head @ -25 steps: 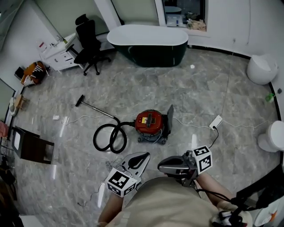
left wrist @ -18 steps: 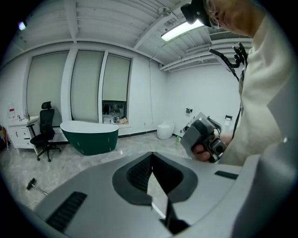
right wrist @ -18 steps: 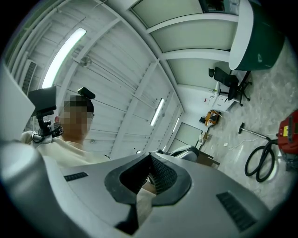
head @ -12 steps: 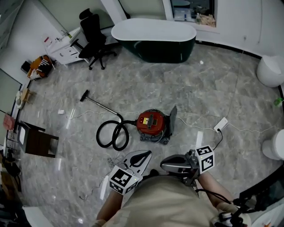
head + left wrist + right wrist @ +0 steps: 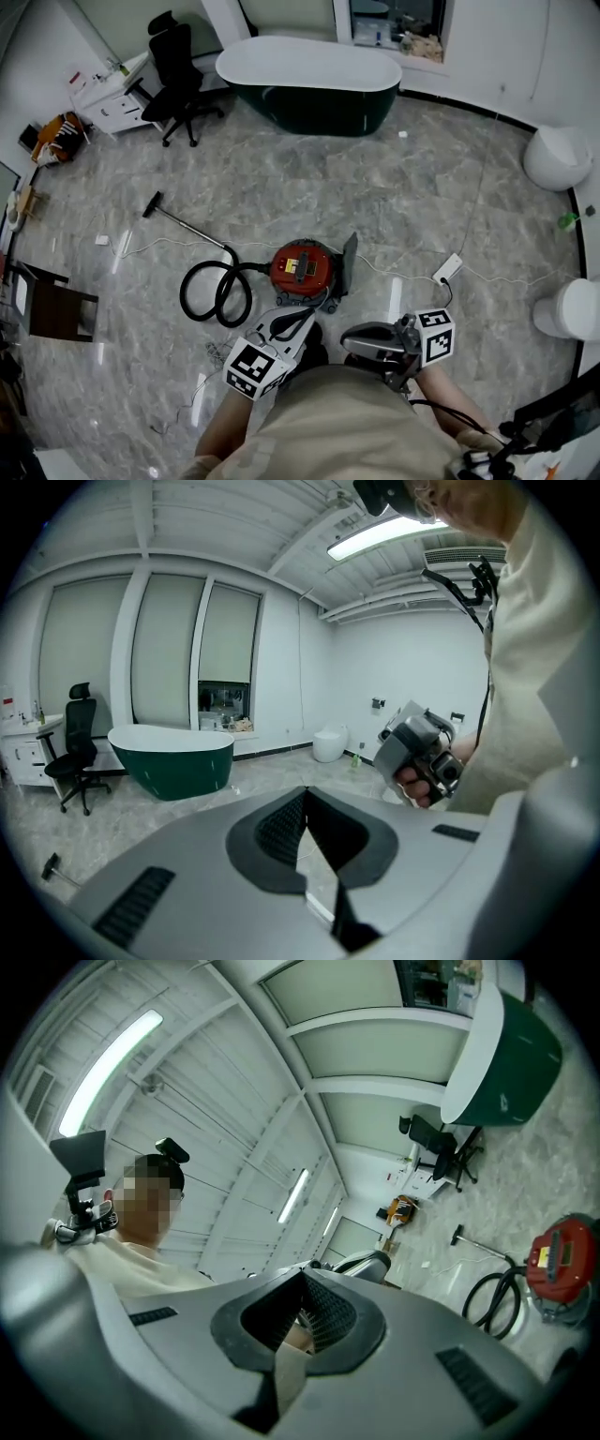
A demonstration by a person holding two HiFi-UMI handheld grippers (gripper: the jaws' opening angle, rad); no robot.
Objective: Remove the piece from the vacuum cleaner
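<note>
The red round vacuum cleaner [image 5: 302,267] stands on the grey marble floor with a dark flat panel [image 5: 348,260] upright at its right side. Its black hose [image 5: 214,292] coils to the left and runs on into a wand with a brush head [image 5: 150,203]. My left gripper [image 5: 312,316] is shut and empty, its tip just short of the vacuum's near side. My right gripper [image 5: 344,338] is also shut and empty, lying to the right and pointing left. The right gripper view shows the vacuum [image 5: 561,1255] and hose [image 5: 492,1302] at its right edge.
A dark green bathtub [image 5: 309,84] stands at the back, with an office chair [image 5: 173,70] and a white desk [image 5: 103,103] to its left. A white power strip [image 5: 444,272] with its cable lies right of the vacuum. A toilet [image 5: 567,309] is at the right, a dark stool [image 5: 56,305] at the left.
Both grippers have moved forward towards the vacuum, which now lies closer below me. The left gripper's tip has come almost up to the vacuum's near side. Both jaws stayed shut.
</note>
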